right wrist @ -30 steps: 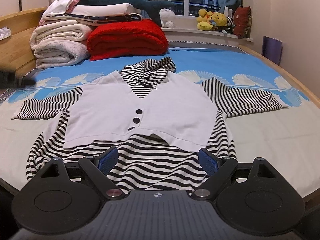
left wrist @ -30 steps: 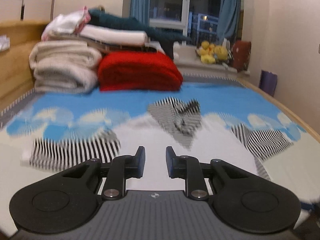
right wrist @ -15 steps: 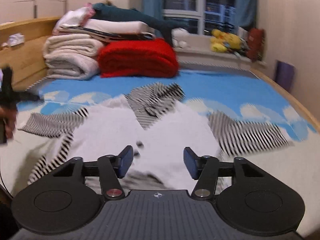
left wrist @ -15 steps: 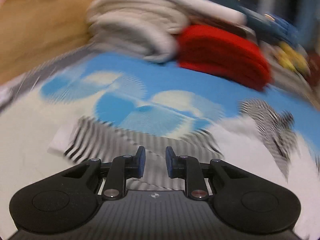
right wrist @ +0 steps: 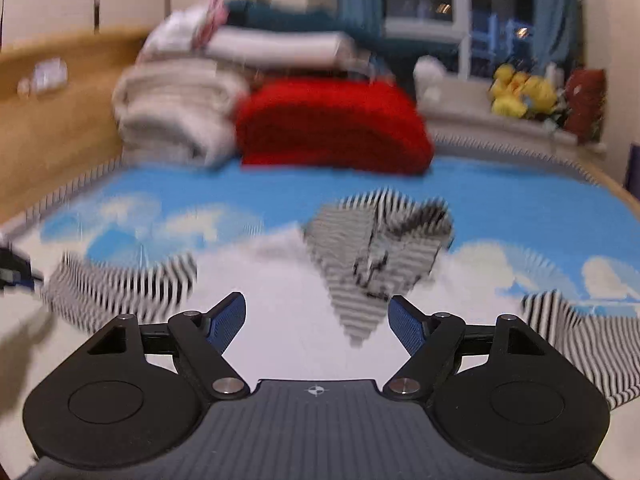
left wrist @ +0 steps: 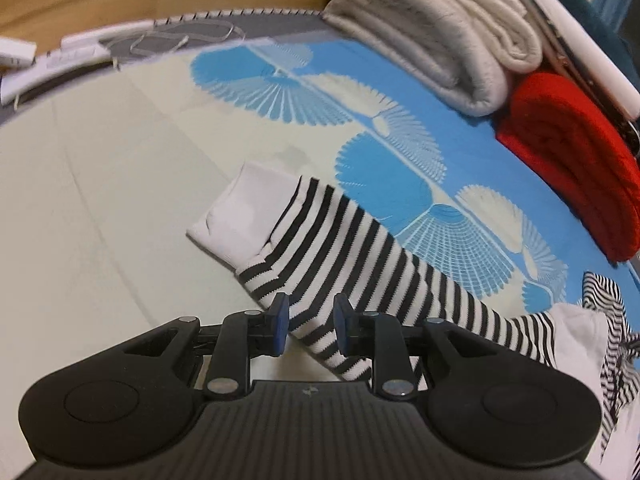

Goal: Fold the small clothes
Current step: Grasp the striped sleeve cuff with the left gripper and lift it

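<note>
Left wrist view: the left gripper (left wrist: 307,326) points down at the striped sleeve (left wrist: 360,264), which runs from a white cuff (left wrist: 240,216) at 10 o'clock toward 4 o'clock across the bed (left wrist: 100,200). Its jaws are opening, a narrow gap between them, the sleeve's lower edge seen in that gap with the pads not pressing it. Folded blankets (left wrist: 440,28) and a red one (left wrist: 572,152) lie at 1 to 3 o'clock. Right wrist view, blurred: the right gripper (right wrist: 318,322) has its jaws wide and opening, nothing between them, above the top's (right wrist: 288,304) white front; the hood (right wrist: 380,248) lies at 12 o'clock, the sleeves at 9 and 3.
</note>
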Tool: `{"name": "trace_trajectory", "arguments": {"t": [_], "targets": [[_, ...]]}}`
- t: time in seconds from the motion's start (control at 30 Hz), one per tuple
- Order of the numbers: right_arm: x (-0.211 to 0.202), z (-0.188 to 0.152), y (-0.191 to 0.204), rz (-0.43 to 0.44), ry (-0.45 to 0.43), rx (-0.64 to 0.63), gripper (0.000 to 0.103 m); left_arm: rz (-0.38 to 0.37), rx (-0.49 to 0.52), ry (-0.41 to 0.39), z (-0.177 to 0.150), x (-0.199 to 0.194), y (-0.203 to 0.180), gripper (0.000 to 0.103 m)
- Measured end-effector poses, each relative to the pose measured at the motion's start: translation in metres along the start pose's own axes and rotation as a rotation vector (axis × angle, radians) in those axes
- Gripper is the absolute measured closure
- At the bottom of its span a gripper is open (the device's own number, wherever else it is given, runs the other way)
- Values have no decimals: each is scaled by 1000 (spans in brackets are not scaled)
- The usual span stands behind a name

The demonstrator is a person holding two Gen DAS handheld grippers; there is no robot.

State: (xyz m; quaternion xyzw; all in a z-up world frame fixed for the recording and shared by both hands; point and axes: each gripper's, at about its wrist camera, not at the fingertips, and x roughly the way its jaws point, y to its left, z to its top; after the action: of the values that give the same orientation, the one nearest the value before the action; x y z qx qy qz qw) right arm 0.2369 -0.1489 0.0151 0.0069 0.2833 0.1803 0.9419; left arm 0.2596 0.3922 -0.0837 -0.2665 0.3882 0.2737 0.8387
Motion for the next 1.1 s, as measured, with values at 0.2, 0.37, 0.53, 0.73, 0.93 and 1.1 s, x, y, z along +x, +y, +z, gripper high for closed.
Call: {"name": "trace_trajectory", "arguments": {"t": [0.2, 0.37, 0.53, 0.73, 0.93, 1.1], "targets": [[7, 1, -1, 1, -42, -70, 28, 26, -121, 61, 2, 33, 9, 69], [36, 2, -26, -8, 59, 13, 50, 86, -132, 94, -4, 49, 7, 69], [56, -1, -49, -69, 156, 99, 50, 120, -129, 86, -3, 45, 1, 96], [61, -6, -67, -102, 212, 176, 50, 129, -39, -71, -2, 2, -51, 103], [54, -8, -77, -139, 235, 189, 54, -131, 173, -233, -37, -75, -167, 103], [48, -13, -88, -159, 249, 237, 68, -521, 342, -120, -114, -125, -267, 103]]}}
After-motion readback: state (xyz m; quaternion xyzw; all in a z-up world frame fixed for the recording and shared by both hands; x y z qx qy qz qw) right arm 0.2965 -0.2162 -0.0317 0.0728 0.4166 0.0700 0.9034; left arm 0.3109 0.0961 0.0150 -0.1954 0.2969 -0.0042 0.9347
